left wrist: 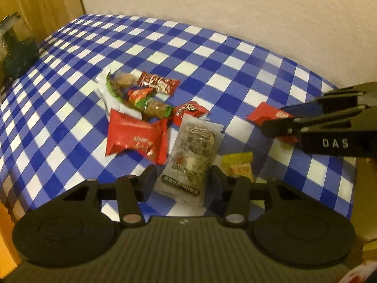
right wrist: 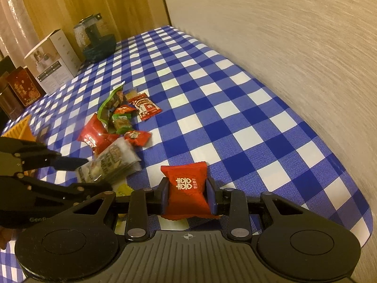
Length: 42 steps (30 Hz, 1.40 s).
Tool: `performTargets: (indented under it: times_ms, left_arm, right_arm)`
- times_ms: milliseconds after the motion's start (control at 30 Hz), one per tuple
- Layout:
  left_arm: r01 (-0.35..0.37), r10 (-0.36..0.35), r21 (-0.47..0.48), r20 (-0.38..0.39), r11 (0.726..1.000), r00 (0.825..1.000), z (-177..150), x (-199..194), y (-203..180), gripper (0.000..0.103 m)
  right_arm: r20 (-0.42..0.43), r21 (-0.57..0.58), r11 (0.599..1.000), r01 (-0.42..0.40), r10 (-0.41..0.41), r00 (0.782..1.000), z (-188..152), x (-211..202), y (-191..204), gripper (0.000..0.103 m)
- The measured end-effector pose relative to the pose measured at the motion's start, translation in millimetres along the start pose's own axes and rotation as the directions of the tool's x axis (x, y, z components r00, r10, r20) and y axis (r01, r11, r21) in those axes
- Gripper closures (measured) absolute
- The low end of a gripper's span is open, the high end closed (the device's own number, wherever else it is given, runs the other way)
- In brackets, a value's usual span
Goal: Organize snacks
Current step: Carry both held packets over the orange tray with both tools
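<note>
Hiding behind the right tool (right wrist: pixel 187 194), red packet's (right wrist: pixel 186 184) lower edge.

A red candy packet (right wrist: pixel 186 189) with a white double-happiness mark is sitting pinched between blue pads. A clear packet of mixed nuts (left wrist: pixel 192 155) is lying lengthwise beside a larger red packet (left wrist: pixel 135 139). A yellow candy (left wrist: pixel 238 166) is resting flat near it.

Between the black fingers (right wrist: pixel 165 195) sits a red packet (right wrist: pixel 186 188) with white characters, on a blue-and-white checked worktop (right wrist: pixel 235 108).
</note>
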<state>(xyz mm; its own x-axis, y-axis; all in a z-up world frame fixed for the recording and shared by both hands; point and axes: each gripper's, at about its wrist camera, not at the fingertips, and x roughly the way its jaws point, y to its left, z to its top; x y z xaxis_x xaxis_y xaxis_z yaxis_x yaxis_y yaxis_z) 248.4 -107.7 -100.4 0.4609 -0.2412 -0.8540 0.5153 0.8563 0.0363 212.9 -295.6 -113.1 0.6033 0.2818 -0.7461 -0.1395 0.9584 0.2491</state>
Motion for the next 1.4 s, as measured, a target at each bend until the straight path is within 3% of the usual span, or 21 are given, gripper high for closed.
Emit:
performTargets:
  times_ms: [133,300,567,633,667,700,1033,1400]
  left_arm:
    - [-0.018,0.017,0.062,0.009,0.998,1.000,5.6,1.6,-5.3,0.057]
    - [-0.033,0.029,0.103,0.042,0.994,0.999,6.5,-2.5,-3.0,0.046]
    - [0.027,-0.028,0.142,0.006,0.989,1.000,15.0,11.8,-12.5,0.047]
    - [0.034,-0.035,0.127,0.004,0.991,0.999,14.8,12.0,-12.0,0.052]
    - [0.038,-0.039,0.118,0.002,0.992,0.999,14.9,11.2,-11.1,0.062]
    - [0.046,-0.046,0.108,-0.001,0.993,0.999,14.4,9.7,-9.5,0.064]
    - [0.090,-0.090,-0.062,-0.003,0.994,0.996,-6.0,-18.8,10.3,0.066]
    - [0.053,-0.048,-0.186,0.036,0.981,0.998,-14.2,-75.2,7.7,0.066]
  right_arm:
    - [0.008,-0.002,1.000,0.007,-0.007,1.000,0.0,0.8,-0.4,0.069]
    - [0.008,-0.002,1.000,0.010,-0.010,1.000,0.4,1.6,0.1,0.068]
    - [0.015,-0.006,1.000,0.014,-0.014,1.000,0.1,2.0,0.4,0.068]
    - [0.013,-0.006,1.000,0.014,-0.014,1.000,0.6,2.1,0.5,0.068]
    - [0.012,-0.005,1.000,0.014,-0.014,1.000,0.9,2.2,0.4,0.068]
    - [0.011,-0.006,1.000,0.013,-0.013,1.000,1.2,2.3,0.2,0.068]
    - [0.018,0.000,1.000,0.003,-0.003,1.000,0.5,-7.9,3.1,0.071]
    - [0.046,-0.003,1.000,-0.028,0.028,0.999,6.2,-51.9,31.9,0.072]
